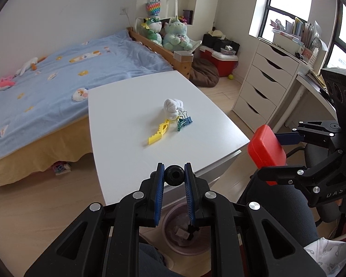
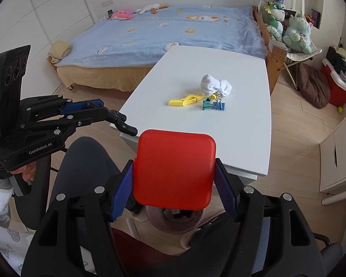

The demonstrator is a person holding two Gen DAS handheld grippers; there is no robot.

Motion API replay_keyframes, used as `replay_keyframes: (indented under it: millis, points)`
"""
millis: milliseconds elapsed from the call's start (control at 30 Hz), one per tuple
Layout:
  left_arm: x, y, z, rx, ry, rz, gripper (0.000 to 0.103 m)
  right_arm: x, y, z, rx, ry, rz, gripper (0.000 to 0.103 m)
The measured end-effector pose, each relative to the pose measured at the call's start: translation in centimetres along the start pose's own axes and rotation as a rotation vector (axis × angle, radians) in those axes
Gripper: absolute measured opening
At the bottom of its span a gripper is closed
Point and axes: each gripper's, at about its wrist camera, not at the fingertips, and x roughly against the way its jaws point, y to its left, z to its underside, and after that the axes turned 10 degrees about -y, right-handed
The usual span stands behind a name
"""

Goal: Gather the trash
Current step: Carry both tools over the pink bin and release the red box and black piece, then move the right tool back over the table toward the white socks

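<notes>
Two grippers hang off the near edge of the white table [image 1: 131,106], above bare wood floor. The left gripper [image 1: 174,175] is clenched on a small black tube-like piece [image 1: 174,175], smooth and round-mouthed. The right gripper [image 2: 174,173] grasps a red lid-like square [image 2: 174,168] — matte plastic, rounded corners — by two opposite sides. Below both, at 6 o'clock, sits a round pinkish bin [image 2: 173,226] with scraps inside, partly hidden.

On the tabletop, broad bare surface lies on every side of a small cluster: a crumpled white tissue wad [image 1: 173,108], and touching it at 7 o'clock a toothed yellow plastic clip [image 1: 159,133]. Blue and teal metal binder clips [image 1: 184,122] sit at the wad's 5 o'clock.
</notes>
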Motion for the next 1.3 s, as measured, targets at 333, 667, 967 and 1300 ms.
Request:
replay_keyframes:
  millis: [333, 667, 967, 1300]
  points:
    - [1.8, -0.4, 1.3, 0.017, -0.008, 0.012, 0.017, -0.8, 1.3, 2.4, 0.003, 0.055, -0.048, 0.067]
    - [2.3, -0.5, 2.0, 0.025, 0.0, 0.017, 0.017, -1.1, 0.9, 2.9, -0.023, 0.06, -0.045, 0.088]
    - [1.9, -0.8, 2.2, 0.024, 0.009, 0.035, 0.017, -0.7, 0.1, 2.8, -0.046, 0.05, -0.015, 0.092]
    - [1.0, -1.9, 2.9, 0.014, 0.038, 0.068, 0.017, 0.3, -1.5, 2.9, -0.088, 0.022, 0.029, 0.093]
